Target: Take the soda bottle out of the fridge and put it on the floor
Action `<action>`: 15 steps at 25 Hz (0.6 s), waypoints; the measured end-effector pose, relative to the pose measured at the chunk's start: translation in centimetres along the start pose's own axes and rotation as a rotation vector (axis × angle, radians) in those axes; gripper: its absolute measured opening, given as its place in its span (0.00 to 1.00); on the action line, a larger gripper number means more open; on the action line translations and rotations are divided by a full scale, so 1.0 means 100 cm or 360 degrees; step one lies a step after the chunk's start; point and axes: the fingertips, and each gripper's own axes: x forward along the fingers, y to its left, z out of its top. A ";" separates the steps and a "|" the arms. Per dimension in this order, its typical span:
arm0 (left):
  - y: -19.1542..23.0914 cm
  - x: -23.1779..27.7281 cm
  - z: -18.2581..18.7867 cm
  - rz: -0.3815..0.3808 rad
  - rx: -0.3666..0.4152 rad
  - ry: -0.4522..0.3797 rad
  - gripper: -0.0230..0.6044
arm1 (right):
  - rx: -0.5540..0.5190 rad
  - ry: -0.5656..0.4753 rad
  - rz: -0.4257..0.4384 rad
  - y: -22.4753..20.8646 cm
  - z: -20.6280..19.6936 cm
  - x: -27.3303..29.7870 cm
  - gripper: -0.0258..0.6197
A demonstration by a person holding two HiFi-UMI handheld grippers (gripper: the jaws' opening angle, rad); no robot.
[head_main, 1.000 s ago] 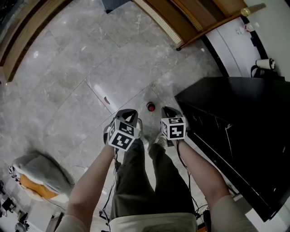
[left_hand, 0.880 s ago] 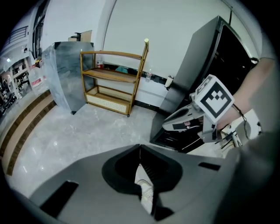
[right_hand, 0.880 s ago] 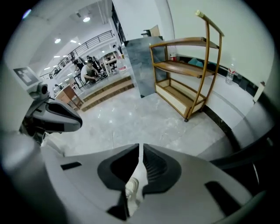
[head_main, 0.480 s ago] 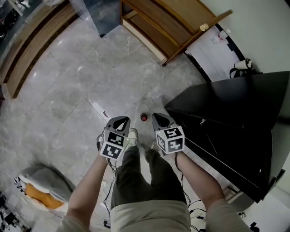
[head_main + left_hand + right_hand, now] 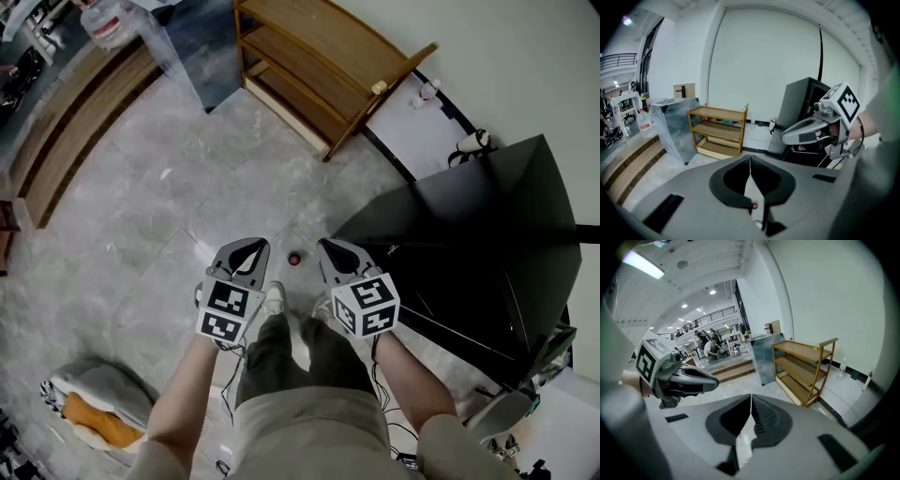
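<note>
Red-capped soda bottle (image 5: 294,258) on grey stone floor (image 5: 141,216).
Left gripper (image 5: 254,243) and right gripper (image 5: 325,245), both closed and empty, flank it; black fridge (image 5: 469,234) at right.

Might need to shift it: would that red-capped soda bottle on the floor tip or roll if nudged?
The soda bottle stands upright, showing only its red cap from above, so it is probably narrow-based and apt to tip if pushed high. Once down, it would likely roll on the glossy floor. Its fill, hence weight, cannot be told.
</note>
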 end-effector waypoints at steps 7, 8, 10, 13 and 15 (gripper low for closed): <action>-0.024 -0.067 0.094 -0.0025 0.0162 -0.0189 0.05 | -0.0060 -0.0229 0.0062 0.032 0.089 -0.078 0.04; -0.025 -0.078 0.106 -0.0014 0.0170 -0.0231 0.05 | -0.0095 -0.0262 0.0059 0.036 0.100 -0.089 0.04; -0.026 -0.098 0.128 0.0014 0.0172 -0.0313 0.05 | -0.0173 -0.0315 0.0062 0.044 0.120 -0.109 0.04; -0.030 -0.122 0.153 0.0043 0.0145 -0.0379 0.05 | -0.0238 -0.0378 0.0071 0.052 0.143 -0.136 0.04; -0.038 -0.137 0.168 0.0039 0.0163 -0.0420 0.05 | -0.0267 -0.0424 0.0048 0.053 0.156 -0.156 0.04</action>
